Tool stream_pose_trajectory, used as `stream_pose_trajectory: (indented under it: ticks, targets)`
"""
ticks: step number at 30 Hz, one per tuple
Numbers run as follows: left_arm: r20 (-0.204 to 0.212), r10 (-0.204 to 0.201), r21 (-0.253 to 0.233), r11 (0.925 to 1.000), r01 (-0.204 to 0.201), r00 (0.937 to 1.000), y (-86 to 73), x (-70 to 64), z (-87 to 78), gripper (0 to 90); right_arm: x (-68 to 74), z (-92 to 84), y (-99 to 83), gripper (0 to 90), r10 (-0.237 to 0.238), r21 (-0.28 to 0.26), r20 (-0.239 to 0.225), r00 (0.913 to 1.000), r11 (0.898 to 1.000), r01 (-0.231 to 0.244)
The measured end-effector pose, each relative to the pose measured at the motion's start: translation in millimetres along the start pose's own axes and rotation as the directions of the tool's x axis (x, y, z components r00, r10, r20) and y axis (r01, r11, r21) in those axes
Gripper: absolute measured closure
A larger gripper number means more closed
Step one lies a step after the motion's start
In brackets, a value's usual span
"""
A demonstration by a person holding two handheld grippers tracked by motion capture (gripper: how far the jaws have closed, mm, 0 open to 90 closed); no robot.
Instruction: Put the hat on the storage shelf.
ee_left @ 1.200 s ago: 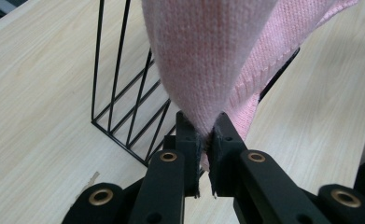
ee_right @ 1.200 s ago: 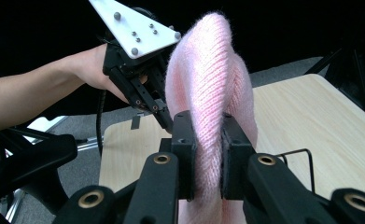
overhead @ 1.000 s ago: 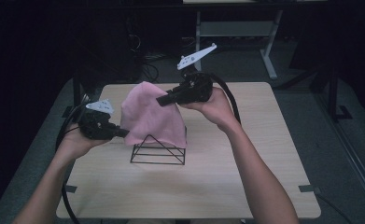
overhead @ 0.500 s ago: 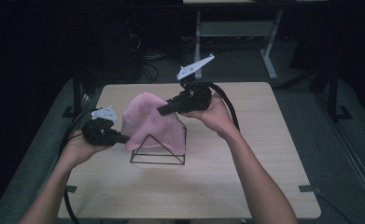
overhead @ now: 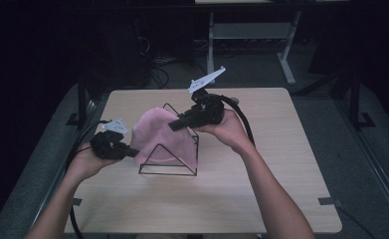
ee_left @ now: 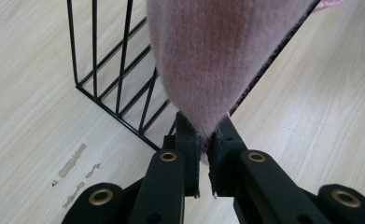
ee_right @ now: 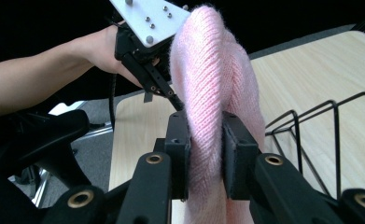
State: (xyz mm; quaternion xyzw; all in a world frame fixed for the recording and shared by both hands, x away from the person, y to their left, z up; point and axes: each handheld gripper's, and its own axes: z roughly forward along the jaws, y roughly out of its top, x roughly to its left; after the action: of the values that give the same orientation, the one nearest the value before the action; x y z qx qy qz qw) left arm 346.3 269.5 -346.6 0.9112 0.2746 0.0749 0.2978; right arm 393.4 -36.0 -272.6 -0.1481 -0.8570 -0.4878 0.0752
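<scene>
Pink knit cloth (overhead: 159,137) hangs between my two grippers at the middle of the high view, draped over a black wire rack (overhead: 169,164) that stands on the table. My left gripper (overhead: 127,151), left of centre in that view, has its jaws pressed together on the cloth's lower corner; in the left gripper view the knit (ee_left: 217,60) narrows down into the pinch, with the rack's wires (ee_left: 119,79) at upper left. My right gripper (overhead: 174,124), just above the rack's peak, pinches a thick fold of the cloth (ee_right: 208,93). Its jaws have just been easing apart a little, yet the fold sits between the pads and they press it from both sides.

As I see it, the step is laying the cloth over the rack. To do it well I would bring both hands down evenly, keep the cloth taut enough that it doesn't bunch on one wire, and let go only once its weight rests on the frame; a snag could tip the light rack.

Around this, the table (overhead: 281,149) is pale wood laminate, scuffed in places (ee_left: 73,161). Beyond it, at the top of the frame, the room is dark, with a desk's legs (overhead: 284,59) and cables on a grey floor.
</scene>
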Motion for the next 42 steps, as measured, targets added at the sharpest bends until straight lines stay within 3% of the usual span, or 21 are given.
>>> stream_pose_trajectory:
  ticks: [11, 30, 42]
  targets:
    - [-0.025, 0.032, 0.058, 0.9979, -0.030, 0.9992, -0.4, -3.4, 8.5, 84.1, -2.1, 5.3, -13.5, 74.0, 0.002, 0.024, 0.003, 1.0000, 1.000, -0.002]
    - [0.004, -0.022, 0.070, 0.9973, 0.021, 0.9998, -18.7, 0.4, 26.2, 84.3, -2.9, 20.0, -30.6, 72.5, 0.018, 0.051, -0.008, 0.9998, 0.999, -0.018]
    - [0.011, -0.022, 0.112, 0.9935, 0.020, 0.9997, -24.9, 4.2, 37.1, 84.5, -1.4, 24.8, -41.3, 65.8, 0.025, 0.076, 0.018, 0.9995, 0.997, -0.026]
